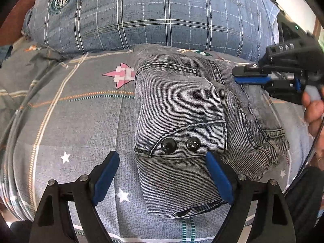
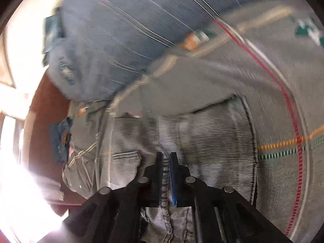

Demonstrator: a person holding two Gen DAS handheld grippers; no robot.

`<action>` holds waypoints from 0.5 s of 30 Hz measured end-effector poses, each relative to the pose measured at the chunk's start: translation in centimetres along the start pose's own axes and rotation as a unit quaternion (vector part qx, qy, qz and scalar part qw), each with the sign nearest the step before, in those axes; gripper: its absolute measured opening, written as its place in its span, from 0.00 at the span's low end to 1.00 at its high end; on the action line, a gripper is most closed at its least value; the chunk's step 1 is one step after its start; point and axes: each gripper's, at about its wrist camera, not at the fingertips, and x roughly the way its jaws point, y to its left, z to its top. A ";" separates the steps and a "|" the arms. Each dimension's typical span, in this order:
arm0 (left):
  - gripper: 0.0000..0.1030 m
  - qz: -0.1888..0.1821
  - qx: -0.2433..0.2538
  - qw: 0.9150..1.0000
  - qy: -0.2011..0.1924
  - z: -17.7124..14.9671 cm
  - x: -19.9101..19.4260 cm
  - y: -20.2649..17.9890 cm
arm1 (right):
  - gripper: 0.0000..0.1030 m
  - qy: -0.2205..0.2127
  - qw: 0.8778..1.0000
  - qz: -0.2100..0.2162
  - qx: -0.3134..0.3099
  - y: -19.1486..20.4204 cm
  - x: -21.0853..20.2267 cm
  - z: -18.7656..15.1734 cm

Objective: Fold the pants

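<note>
- Two blue-padded fingers of the left gripper [image 1: 163, 158] stand wide apart at the near edge of the left wrist view, holding nothing.
- One pad [image 1: 105, 179] is over the bedsheet; the other overlaps the near right part of the folded bundle, though contact cannot be told.
- Between and just beyond them lie the pants [image 1: 182, 121], grey washed denim folded into a compact bundle on the bed.
- Two black buttons [image 1: 180, 144] sit side by side on the waistband flap, facing the camera, near the left gripper's fingers.
- Above the buttons, a buttonhole slit [image 1: 206, 94] shows on the top layer, and a stitched pocket edge runs across farther back.
- The bedsheet [image 1: 70, 111] under the bundle is grey with stripes, small white stars and a pink star [image 1: 121, 75] just left of the pants.
- At the right, the right gripper [image 1: 241, 76] is over the far right side of the pants, with a hand [image 1: 313, 113] behind it.
- In the right wrist view, blurred, the right gripper [image 2: 166, 158] has its fingers narrowed to a thin gap over the denim [image 2: 202, 141]; whether cloth is pinched between them cannot be told.
- Farthest back, a blue checked pillow [image 1: 151, 14] with a round emblem lies across the head of the bed, touching the far edge of the pants.
</note>
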 end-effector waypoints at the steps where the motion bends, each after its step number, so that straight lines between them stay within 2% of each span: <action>1: 0.85 -0.009 -0.007 1.000 -0.001 0.0 -0.1 0.1 | 0.12 0.020 1.000 -0.006 0.016 -1.3 1.0 0.1; 2: 0.85 -0.022 -0.016 1.000 -0.002 0.1 -0.4 0.4 | 0.00 0.033 0.997 0.013 0.061 -2.6 1.7 0.2; 3: 0.85 -0.037 -0.023 0.999 -0.003 0.2 -0.7 0.8 | 0.00 0.034 0.997 0.014 0.072 -2.3 1.4 0.3; 5: 0.85 -0.069 -0.039 0.997 -0.017 0.2 -1.8 1.8 | 0.09 0.033 0.999 -0.026 0.006 1.2 0.5 0.6; 7: 0.85 -0.098 -0.090 0.991 -0.030 0.0 -2.7 4.1 | 0.13 0.033 0.997 -0.044 -0.058 5.1 -0.3 1.1; 8: 0.85 -0.117 -0.116 0.986 -0.029 0.0 -2.6 5.2 | 0.26 0.038 0.994 -0.047 -0.087 7.2 -0.3 1.5; 9: 0.85 -0.135 -0.138 0.981 -0.025 0.1 -2.4 6.1 | 0.53 0.040 0.989 -0.062 -0.125 9.8 0.1 2.0; 11: 0.85 -0.154 -0.167 0.974 -0.017 0.2 -1.9 7.2 | 0.87 0.023 0.976 -0.104 -0.191 13.6 0.8 2.4; 13: 0.85 -0.166 -0.178 0.970 -0.008 0.4 -1.2 7.4 | 0.86 0.015 0.955 -0.141 -0.259 17.6 2.4 3.1; 15: 0.85 -0.179 -0.169 0.969 0.009 0.7 -0.2 6.6 | 0.86 0.057 0.935 -0.173 -0.305 20.4 6.0 4.0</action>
